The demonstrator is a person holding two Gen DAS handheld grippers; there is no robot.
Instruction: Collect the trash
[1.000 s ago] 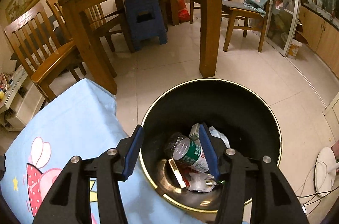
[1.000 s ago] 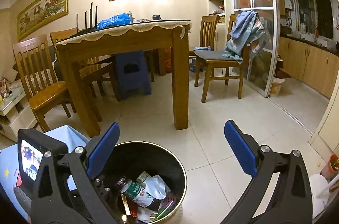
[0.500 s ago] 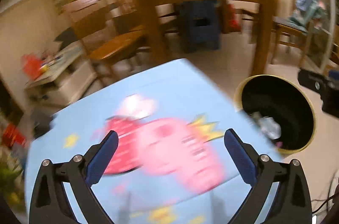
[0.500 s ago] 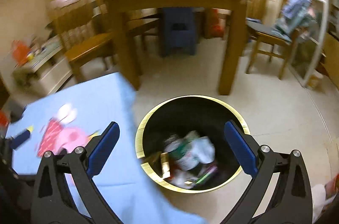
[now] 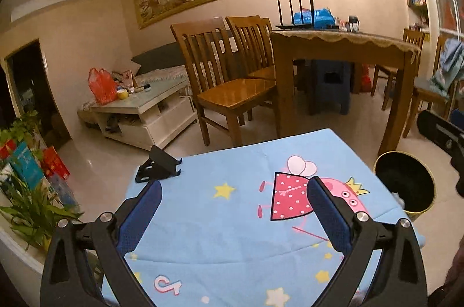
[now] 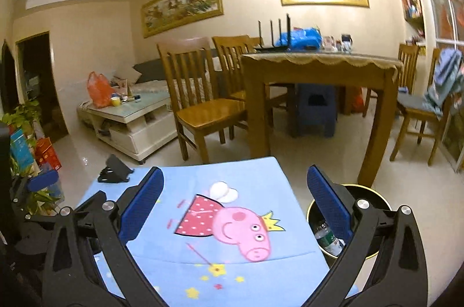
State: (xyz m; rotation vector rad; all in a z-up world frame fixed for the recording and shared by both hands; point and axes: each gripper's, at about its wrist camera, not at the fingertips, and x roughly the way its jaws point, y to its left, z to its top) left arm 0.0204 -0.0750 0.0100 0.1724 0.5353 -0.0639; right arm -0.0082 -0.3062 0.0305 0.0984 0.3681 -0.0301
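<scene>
A black trash bin (image 5: 406,179) with a gold rim stands on the floor at the right edge of the low table; it also shows in the right wrist view (image 6: 374,193), with a green-labelled bottle (image 6: 326,237) and other trash inside. My left gripper (image 5: 233,208) is open and empty above the blue cartoon tablecloth (image 5: 232,234). My right gripper (image 6: 235,196) is open and empty above the same cloth (image 6: 203,254). No loose trash shows on the cloth.
A black phone stand (image 5: 159,166) sits at the cloth's far left corner. Beyond are wooden chairs (image 5: 229,86), a wooden dining table (image 5: 342,45), a white coffee table (image 5: 145,106) with clutter, and plants (image 5: 32,208) at left.
Both grippers have swung left and up from over the bin to over the tablecloth. The left gripper, narrowly open inside the bin a second ago, is now wide open.
</scene>
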